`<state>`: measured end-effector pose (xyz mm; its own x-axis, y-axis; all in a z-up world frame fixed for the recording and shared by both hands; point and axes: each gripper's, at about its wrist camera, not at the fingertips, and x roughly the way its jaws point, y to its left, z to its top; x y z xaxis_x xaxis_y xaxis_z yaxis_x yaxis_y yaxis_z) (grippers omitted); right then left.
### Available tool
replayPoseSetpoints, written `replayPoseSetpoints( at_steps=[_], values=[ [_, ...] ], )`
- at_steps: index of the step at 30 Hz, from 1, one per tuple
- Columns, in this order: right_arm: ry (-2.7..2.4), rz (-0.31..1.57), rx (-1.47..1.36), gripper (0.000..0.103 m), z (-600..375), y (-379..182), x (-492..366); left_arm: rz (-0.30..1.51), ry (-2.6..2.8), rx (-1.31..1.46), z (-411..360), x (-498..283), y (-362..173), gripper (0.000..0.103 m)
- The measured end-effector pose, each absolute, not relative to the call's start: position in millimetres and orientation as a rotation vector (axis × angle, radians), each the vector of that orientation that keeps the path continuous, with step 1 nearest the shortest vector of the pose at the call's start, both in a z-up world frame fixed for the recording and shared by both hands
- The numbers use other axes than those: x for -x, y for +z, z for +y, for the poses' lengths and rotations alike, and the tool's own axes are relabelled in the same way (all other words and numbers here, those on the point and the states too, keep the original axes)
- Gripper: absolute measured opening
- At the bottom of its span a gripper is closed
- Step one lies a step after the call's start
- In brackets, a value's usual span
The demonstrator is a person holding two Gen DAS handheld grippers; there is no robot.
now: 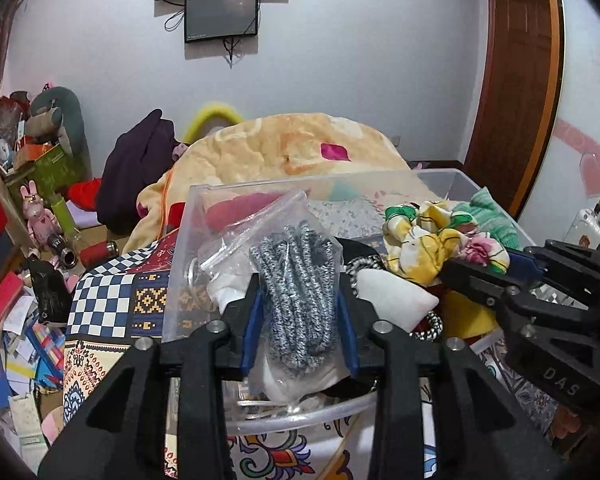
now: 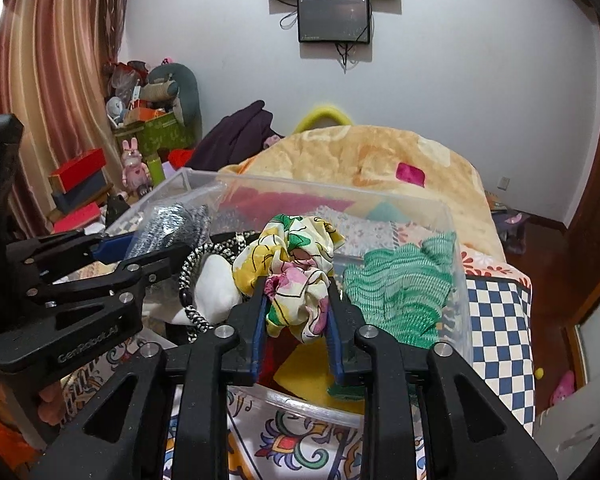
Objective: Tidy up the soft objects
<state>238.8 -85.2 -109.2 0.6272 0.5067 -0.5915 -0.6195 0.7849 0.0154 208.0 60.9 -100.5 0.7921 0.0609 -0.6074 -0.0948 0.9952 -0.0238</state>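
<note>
Blue-padded left tool [image 1: 300, 320] clamps a crinkly plastic bag of speckled grey knit [image 1: 296, 292]; right tool [image 2: 296, 312] pinches a silky floral cloth [image 2: 296, 268] over the clear plastic bin [image 2: 458, 280].

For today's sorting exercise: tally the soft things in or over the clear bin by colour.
Grey-speckled: 1, bagged gloves
Floral yellow: 1, cloth
Green: 1, knit cloth
White: 1, pouch
Black-and-white: 1, cord
Total: 5
</note>
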Motion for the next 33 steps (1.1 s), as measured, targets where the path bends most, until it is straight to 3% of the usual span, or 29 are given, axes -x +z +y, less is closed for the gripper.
replayPoseSetpoints(
  at_steps=[4, 6, 22, 26, 30, 33],
  values=[
    [0.646, 0.62, 0.192, 0.048, -87, -109, -238, 0.648, 0.078, 0.054, 59, -203, -99, 0.049],
    [0.64, 0.618, 0.187, 0.054, -90, -107, -235, 0.64, 0.066, 0.059, 58, -198, -97, 0.051],
    [0.649, 0.458, 0.141, 0.056, -117, -54, -197, 0.466, 0.015, 0.067, 51, -128, -35, 0.053],
    [0.655, 0.405, 0.118, 0.056, -125, -36, -182, 0.388, 0.021, 0.057, 45, -104, -11, 0.062],
    [0.659, 0.336, 0.097, 0.056, -133, -18, -166, 0.32, 0.031, 0.042, 40, -83, 9, 0.065],
    [0.659, 0.286, 0.081, 0.064, -138, -9, -155, 0.275, 0.04, 0.036, 37, -68, 21, 0.071]
  ],
)
